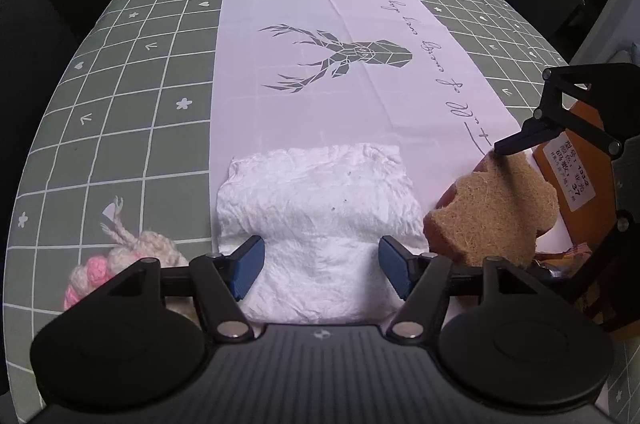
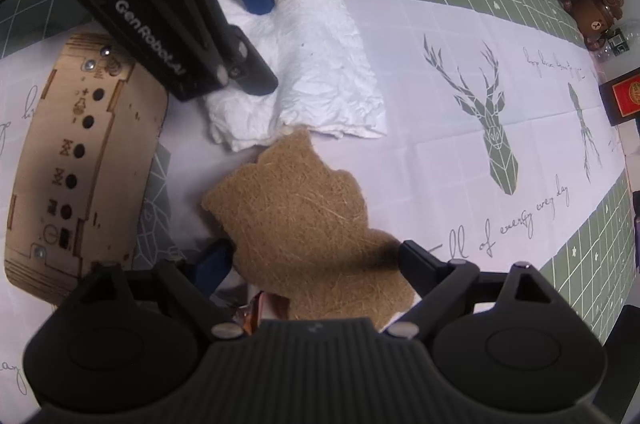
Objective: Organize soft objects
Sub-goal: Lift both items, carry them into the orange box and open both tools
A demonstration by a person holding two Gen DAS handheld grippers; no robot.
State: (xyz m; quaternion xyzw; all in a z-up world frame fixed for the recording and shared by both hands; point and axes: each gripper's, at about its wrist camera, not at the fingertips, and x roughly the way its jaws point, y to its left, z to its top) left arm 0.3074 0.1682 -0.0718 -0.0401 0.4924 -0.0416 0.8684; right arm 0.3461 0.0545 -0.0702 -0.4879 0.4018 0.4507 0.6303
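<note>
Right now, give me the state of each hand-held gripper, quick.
Left hand-held gripper: open, straddling the white crumpled cloth, not gripping it.
Right hand-held gripper: open, jaws either side of the brown fibre pad, not clamped.

On the table lie one crumpled white paper towel [image 1: 320,208], one brown coarse-fibre scouring pad with a wavy outline [image 2: 308,224] and one pink-and-cream crocheted yarn piece [image 1: 120,260]. One laser-cut plywood panel [image 2: 80,160] lies flat, and two printed grey geometric deer heads [image 1: 352,56] show on the white runner.
</note>
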